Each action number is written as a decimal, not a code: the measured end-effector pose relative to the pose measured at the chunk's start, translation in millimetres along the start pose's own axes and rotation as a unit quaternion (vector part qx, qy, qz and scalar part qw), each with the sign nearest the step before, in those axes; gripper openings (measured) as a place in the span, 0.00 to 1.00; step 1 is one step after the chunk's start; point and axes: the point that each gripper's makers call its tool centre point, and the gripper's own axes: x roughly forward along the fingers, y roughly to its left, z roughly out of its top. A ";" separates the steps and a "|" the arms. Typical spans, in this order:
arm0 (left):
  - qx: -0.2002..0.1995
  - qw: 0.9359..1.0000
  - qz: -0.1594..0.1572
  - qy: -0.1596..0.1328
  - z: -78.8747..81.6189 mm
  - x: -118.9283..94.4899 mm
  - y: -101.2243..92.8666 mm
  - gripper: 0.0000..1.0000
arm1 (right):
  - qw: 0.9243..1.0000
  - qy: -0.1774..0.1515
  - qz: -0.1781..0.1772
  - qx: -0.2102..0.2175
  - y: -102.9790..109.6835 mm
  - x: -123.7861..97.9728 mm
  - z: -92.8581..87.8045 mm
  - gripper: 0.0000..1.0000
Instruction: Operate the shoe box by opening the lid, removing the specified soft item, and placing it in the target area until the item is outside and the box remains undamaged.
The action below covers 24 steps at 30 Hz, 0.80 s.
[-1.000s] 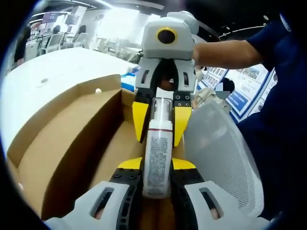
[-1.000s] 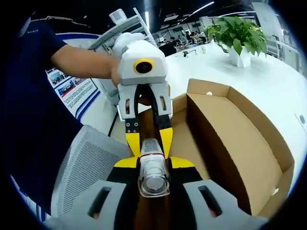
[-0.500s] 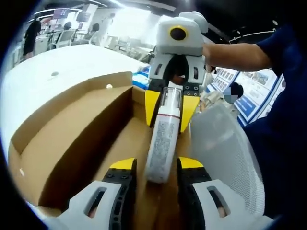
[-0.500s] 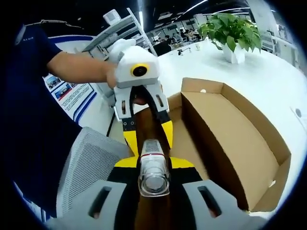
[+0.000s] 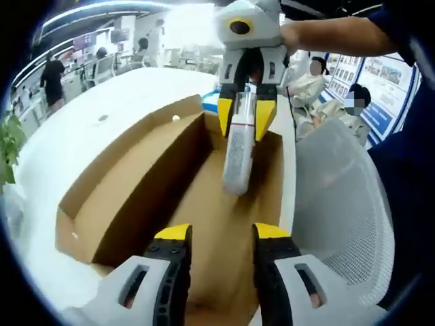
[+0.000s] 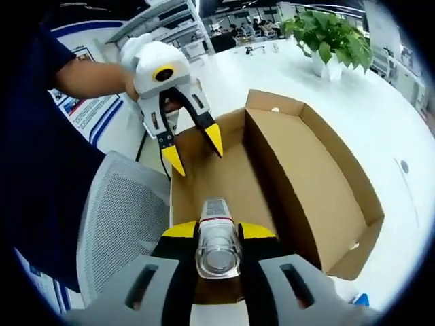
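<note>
Left gripper view: the left gripper (image 5: pixel 221 234) is spread wide with nothing between its yellow tips, hanging over the open cardboard box (image 5: pixel 129 197). Across from it the right gripper (image 5: pixel 246 112) is clamped on the top end of a white bottle (image 5: pixel 238 153), which dangles above the box floor. A mesh chair back (image 5: pixel 340 204) crowds the box's side. A potted plant (image 6: pixel 329 37) stands on the white table (image 6: pixel 380 129), well apart.
</note>
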 end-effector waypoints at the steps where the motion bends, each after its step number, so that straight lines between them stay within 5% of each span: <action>1: 0.002 1.000 0.003 0.000 -0.5 -2.1 -0.6 0.34 | 1.000 0.007 -0.004 -0.002 -0.3 -4.5 -1.2 0.19; 7: 0.002 0.999 0.042 0.008 -3.1 -10.9 2.5 0.32 | 0.998 0.050 -0.032 -0.031 -0.3 -26.4 -6.2 0.19; 14: -0.027 0.997 0.066 -0.028 10.2 -12.5 -1.5 0.31 | 0.994 0.087 -0.048 -0.047 1.7 -46.4 -7.0 0.19; 24: -0.028 0.996 0.068 -0.044 13.7 -9.7 -15.3 0.30 | 0.986 0.135 -0.070 -0.068 -2.5 -80.9 -6.5 0.19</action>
